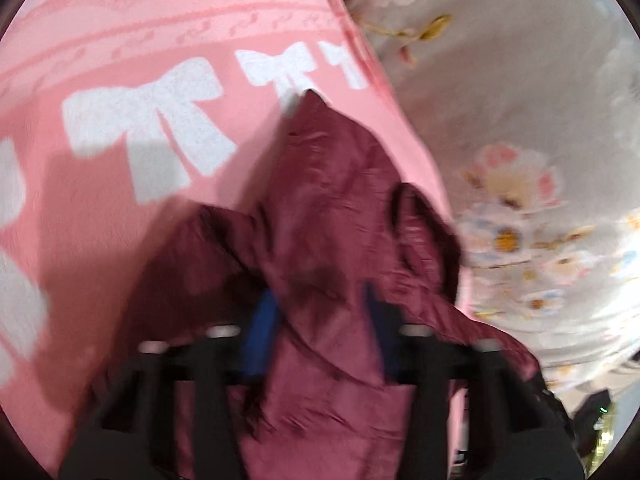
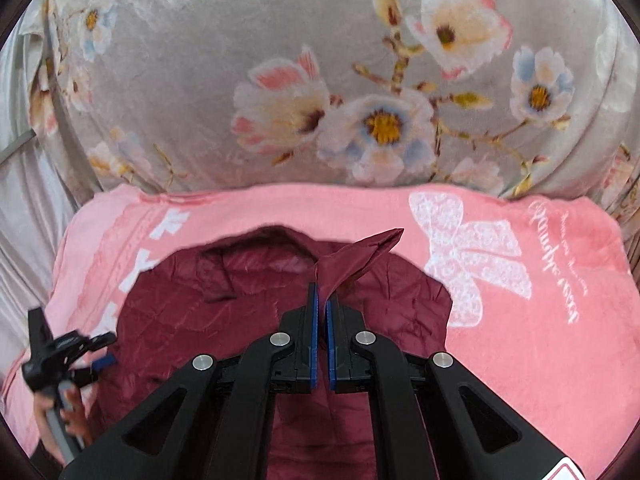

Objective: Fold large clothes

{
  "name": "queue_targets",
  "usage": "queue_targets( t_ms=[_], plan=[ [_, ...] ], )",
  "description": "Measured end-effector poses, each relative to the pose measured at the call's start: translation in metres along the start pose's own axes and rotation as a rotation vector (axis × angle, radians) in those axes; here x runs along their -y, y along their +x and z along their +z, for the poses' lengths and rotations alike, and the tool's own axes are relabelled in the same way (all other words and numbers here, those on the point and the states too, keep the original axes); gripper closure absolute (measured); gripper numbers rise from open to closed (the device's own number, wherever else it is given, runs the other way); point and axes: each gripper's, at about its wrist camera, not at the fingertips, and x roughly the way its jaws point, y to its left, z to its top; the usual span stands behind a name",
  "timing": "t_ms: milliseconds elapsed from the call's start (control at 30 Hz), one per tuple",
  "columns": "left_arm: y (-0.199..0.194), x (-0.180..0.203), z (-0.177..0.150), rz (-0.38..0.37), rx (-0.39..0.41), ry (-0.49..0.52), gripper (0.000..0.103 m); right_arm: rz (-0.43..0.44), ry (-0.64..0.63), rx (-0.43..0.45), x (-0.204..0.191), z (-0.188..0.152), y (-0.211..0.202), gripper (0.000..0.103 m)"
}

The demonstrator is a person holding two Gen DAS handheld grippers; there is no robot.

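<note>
- Dark maroon, shiny quilted jacket (image 2: pixel 280 320) lies spread on the pink fleece blanket with white bows (image 2: pixel 540 320). Collar end toward the blanket's far edge, where the grey floral bedcover (image 2: pixel 280 80) begins.
- Right gripper (image 2: pixel 322 304): blue pads nearly together, pinching a thin flap of the maroon cloth. The flap stands up in a peak above the jacket, toward the blanket's far edge.
- Left gripper (image 1: pixel 324 312): picture blurred. A thick bunch of maroon fabric fills the space between the blue pads (image 1: pixel 264 320) and drapes over the fingers. Jaws look clamped on the jacket. In the right wrist view it sits at the jacket's edge, near the blanket's left side, with a person's hand (image 2: pixel 60 408) on the handle.
- Handling, as judged: light, limp, thin shell with little padding; holds no shape, sags wherever unsupported. Sheen suggests slippery cloth, so a single-layer pinch may creep out of the pads.
- Where to hold: seams, hem corners or the collar, where layers double up and give the pads more to bite.
- Fleece blanket likely drags at the fabric; lift clear rather than slide.
</note>
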Motion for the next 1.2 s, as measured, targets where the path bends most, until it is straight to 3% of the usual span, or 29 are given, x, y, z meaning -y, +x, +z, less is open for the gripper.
queue_targets(
  t_ms=[33,167,367,600,833,933,1033,1133,1200],
  plan=[
    [0.003,0.001,0.002,0.052,0.008,0.027,0.103,-0.002,-0.005,-0.012,0.003,-0.006,0.005,0.1],
    [-0.019,0.003,0.001,0.145,0.117,0.123,0.103,-0.013,0.025,-0.073,0.023,-0.038,0.032,0.1],
    [-0.023,0.002,-0.015,0.257,0.153,0.238,0.103,0.003,0.103,-0.193,0.04,-0.106,0.076,0.1],
    [-0.006,-0.017,-0.026,0.289,0.142,0.271,0.103,0.042,0.189,-0.188,0.051,-0.145,0.089,0.101],
    [-0.003,-0.004,-0.037,0.367,0.176,0.366,0.101,0.046,0.2,-0.184,0.054,-0.148,0.087,0.102],
    [-0.025,0.005,-0.043,0.397,0.179,0.409,0.098,0.04,0.234,-0.173,0.058,-0.149,0.062,0.089],
    [-0.052,0.033,-0.046,0.445,0.247,0.51,0.098,-0.046,0.198,-0.116,0.055,-0.14,0.032,0.085],
    [-0.057,0.077,-0.041,0.39,0.264,0.566,0.096,-0.029,0.176,-0.059,0.04,-0.109,0.018,0.085],
    [-0.043,0.111,-0.04,0.334,0.24,0.59,0.086,0.0,0.155,-0.033,0.025,-0.091,0.021,0.085]
  ],
)
